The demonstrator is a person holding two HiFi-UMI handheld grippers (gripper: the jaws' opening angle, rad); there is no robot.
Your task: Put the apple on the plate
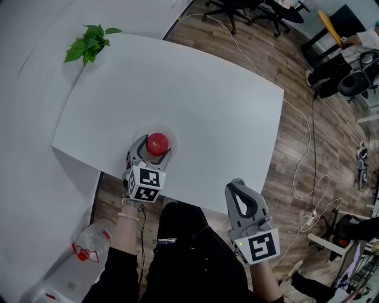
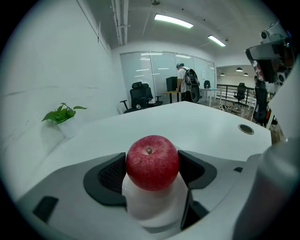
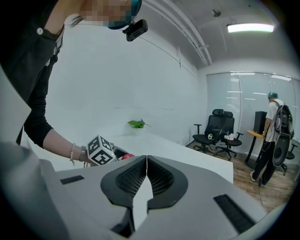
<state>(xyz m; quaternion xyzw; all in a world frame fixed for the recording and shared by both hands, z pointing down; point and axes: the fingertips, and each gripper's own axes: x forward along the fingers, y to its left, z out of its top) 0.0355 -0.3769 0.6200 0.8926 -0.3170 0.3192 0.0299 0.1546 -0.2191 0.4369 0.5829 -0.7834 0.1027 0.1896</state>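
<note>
A red apple (image 1: 157, 144) sits between the jaws of my left gripper (image 1: 155, 148), whose pads press its two sides; it is shut on the apple. In the head view the apple is over a white plate (image 1: 173, 132) near the table's front edge, and I cannot tell if it rests on it. In the left gripper view the apple (image 2: 152, 162) fills the gap, with white surface below it. My right gripper (image 1: 236, 186) is shut on nothing, off the table's front edge to the right. From its own view (image 3: 146, 164) the apple (image 3: 127, 156) peeks out behind the left gripper's marker cube (image 3: 100, 151).
A small potted plant (image 1: 90, 42) stands at the white table's (image 1: 195, 100) far left corner. A cable hole (image 2: 245, 129) lies in the tabletop at the right. A plastic bottle (image 1: 90, 242) lies on the floor at the left. Office chairs (image 1: 237, 9) and a cable (image 1: 305, 154) occupy the wooden floor.
</note>
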